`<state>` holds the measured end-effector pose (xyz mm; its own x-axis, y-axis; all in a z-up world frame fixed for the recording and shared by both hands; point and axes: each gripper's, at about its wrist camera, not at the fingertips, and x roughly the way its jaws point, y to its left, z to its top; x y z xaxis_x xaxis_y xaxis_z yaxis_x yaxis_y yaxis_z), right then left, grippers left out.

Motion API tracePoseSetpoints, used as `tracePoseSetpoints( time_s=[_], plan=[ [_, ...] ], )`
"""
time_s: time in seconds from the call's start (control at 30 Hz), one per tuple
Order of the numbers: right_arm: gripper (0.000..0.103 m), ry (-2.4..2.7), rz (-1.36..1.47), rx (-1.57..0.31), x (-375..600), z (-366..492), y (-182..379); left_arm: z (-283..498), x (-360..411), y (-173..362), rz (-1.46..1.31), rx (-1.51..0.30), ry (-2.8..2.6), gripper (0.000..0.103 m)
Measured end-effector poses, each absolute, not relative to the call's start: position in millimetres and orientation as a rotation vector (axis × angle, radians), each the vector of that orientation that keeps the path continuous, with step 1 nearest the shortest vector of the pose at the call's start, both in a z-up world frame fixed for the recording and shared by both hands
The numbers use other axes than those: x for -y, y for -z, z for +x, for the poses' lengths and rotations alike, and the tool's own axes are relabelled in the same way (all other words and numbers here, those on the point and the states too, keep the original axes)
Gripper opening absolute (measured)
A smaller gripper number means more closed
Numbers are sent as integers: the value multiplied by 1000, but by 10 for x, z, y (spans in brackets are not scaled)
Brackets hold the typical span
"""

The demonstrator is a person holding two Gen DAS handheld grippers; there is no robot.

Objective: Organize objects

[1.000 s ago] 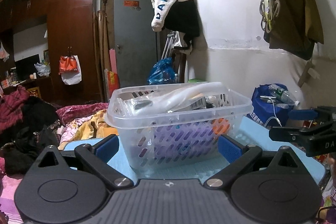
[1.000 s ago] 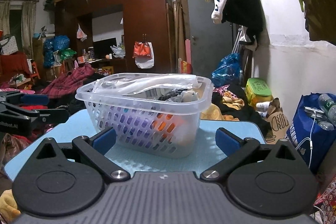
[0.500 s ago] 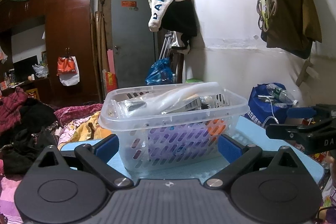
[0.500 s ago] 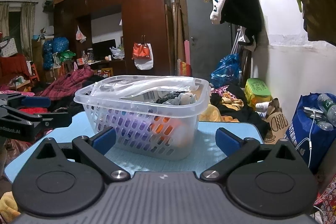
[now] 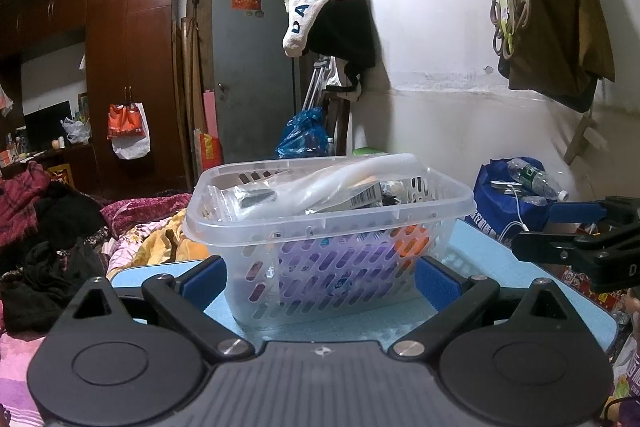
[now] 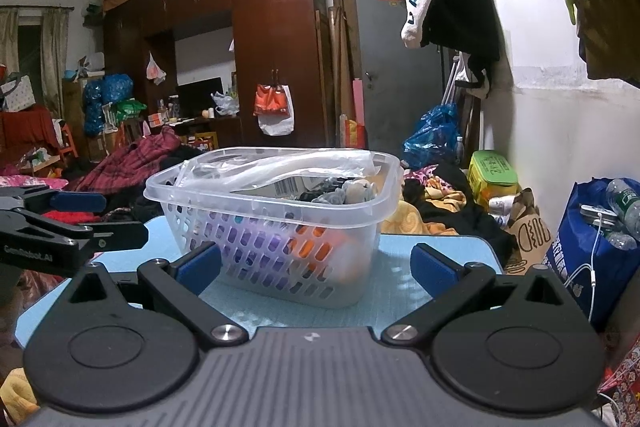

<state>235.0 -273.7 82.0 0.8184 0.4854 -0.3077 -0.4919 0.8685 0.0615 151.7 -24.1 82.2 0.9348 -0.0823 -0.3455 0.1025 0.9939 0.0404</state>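
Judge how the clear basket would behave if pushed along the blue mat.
The basket would probably slide rather than tip: its base looks broad and flat on the mat. Its thin slotted walls may flex. The plastic bag lying loose on top could shift.

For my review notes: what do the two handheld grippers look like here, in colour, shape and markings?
Both match. The left gripper and right gripper each have a ribbed grey body, two black round housings, black linkage arms with silver pivot screws, and blue finger pads. Seen from the side in the right view, the left one carries white lettering, too blurred to read. No cables or sleeves show.
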Motion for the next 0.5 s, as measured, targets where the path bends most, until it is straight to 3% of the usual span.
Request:
tracePoseSetpoints(
  time_s=[0.5],
  plan=[
    [103,-521,-12,-318,2756,2330,-872,1570,240,-803,50,-360,89,101]
  ],
)
